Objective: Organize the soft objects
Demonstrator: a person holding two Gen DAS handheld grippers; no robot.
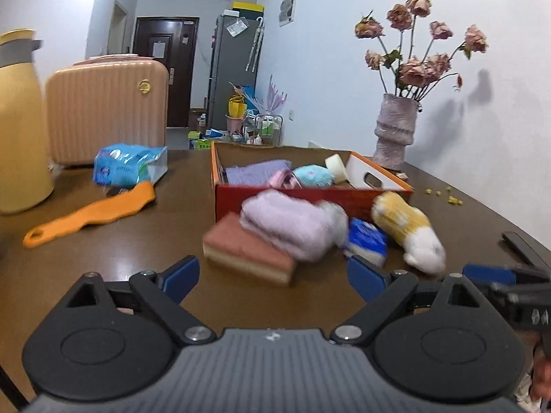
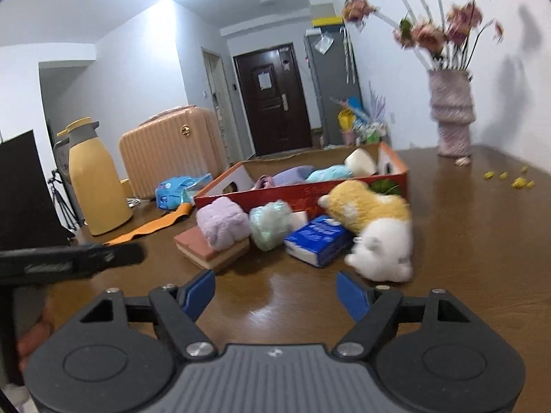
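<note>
2 claws hang low over a dark brown, glossy worktop [image 1: 103,241] in a white-walled room, with a dark door [image 2: 272,99] and a grey fridge [image 1: 234,69] at the far end.

From the left along the back of the worktop stand a smooth yellow jug [image 1: 17,120] with a grey collar, a ribbed peach case [image 1: 106,110] with rounded corners, and a crinkled blue plastic pack [image 1: 127,165]. A flat orange brush [image 1: 93,213] lies in front of the pack. Further right sits an open cardboard box [image 1: 310,196] with red and orange sides, already holding a purple cloth, a fuzzy blue toy and a pale foam block. Behind the box on the right, a rough pinkish vase [image 1: 392,130] carries dried roses, and yellow crumbs [image 1: 447,198] dot the wood nearby.

The soft things still outside lie in a row just before the box's front wall. Leftmost is a pink-topped sponge block [image 1: 248,251], with a fluffy lilac towel roll [image 1: 292,227] resting on it. Next come a pale green mesh puff [image 2: 270,223], a blue tissue pack [image 2: 316,241] and a yellow and white plush toy [image 2: 375,227], which leans against the box.

The left claw [image 1: 273,277] is spread wide with nothing between its blue pads, pointed at the sponge. The right claw [image 2: 275,296] is likewise spread and empty, short of the tissue pack.
</note>
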